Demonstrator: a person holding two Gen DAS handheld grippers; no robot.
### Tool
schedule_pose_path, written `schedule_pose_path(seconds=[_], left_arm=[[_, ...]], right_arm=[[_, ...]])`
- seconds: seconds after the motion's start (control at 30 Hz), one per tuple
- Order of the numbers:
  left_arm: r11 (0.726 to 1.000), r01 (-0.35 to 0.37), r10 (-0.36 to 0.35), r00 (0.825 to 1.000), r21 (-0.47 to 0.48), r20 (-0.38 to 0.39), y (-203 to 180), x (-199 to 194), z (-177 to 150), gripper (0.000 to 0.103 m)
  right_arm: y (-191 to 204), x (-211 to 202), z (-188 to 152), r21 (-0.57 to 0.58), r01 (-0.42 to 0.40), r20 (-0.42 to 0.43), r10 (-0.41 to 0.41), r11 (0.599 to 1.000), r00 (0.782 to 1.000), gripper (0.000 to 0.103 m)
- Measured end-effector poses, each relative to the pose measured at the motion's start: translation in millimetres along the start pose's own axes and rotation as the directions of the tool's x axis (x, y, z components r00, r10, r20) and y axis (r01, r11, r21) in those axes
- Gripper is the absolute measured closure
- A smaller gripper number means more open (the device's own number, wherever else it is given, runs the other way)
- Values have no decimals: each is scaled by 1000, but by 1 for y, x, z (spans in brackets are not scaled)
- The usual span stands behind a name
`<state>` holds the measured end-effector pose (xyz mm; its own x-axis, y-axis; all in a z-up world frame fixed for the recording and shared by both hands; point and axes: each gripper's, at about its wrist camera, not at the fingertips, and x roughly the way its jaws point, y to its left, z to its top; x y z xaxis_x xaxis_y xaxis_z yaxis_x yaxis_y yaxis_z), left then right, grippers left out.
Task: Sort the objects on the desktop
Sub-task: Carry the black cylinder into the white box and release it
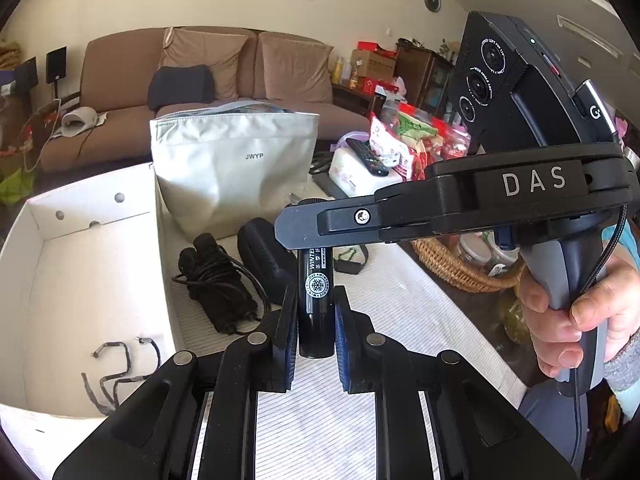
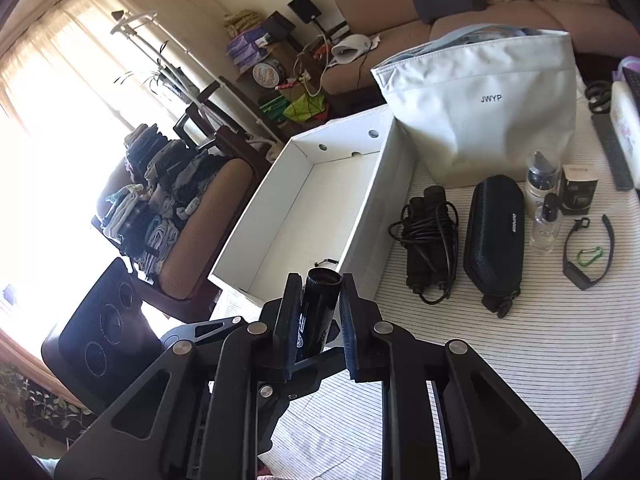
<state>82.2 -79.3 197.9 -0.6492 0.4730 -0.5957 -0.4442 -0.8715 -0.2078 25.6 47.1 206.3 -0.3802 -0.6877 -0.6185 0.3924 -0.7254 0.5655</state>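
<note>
A black tube with white print (image 1: 317,304) is held between both grippers above the striped cloth. My left gripper (image 1: 317,320) is shut on its lower end. My right gripper (image 2: 320,312) is shut on the same tube (image 2: 320,300), and its fingers cross over the tube's far end in the left wrist view (image 1: 320,228). The white cardboard box (image 2: 320,200) stands open to the left, with a thin cable (image 1: 116,376) lying inside.
A grey JWYP bag (image 2: 488,108) stands behind. A black power adapter with cord (image 2: 430,240), a black zip case (image 2: 496,236), two small bottles (image 2: 542,196), a small black box (image 2: 578,188) and a strap with green carabiner (image 2: 588,256) lie on the cloth. A wicker basket (image 1: 452,264) is at right.
</note>
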Motion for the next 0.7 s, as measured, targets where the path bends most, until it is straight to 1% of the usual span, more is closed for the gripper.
schedule_pose_path(seconds=[0.2,0.37,0.53,0.7], left_arm=[[1000,-23,23,1000,14,8,20,-25,1,88],[993,-91,94,995,71,-36,53,-41,3,88],[990,-139,141,985,25,-97,116,-48,1,88],[983,-163,146,972,-85,-186,191,-32,-12,88]], right_arm=[[32,12,7,-42,-9,-11,9,999,1000,86],[65,47,19,-75,-24,-46,21,997,999,86],[91,112,37,-56,-59,-99,53,997,994,86],[101,197,52,-27,-61,-177,56,998,983,86]])
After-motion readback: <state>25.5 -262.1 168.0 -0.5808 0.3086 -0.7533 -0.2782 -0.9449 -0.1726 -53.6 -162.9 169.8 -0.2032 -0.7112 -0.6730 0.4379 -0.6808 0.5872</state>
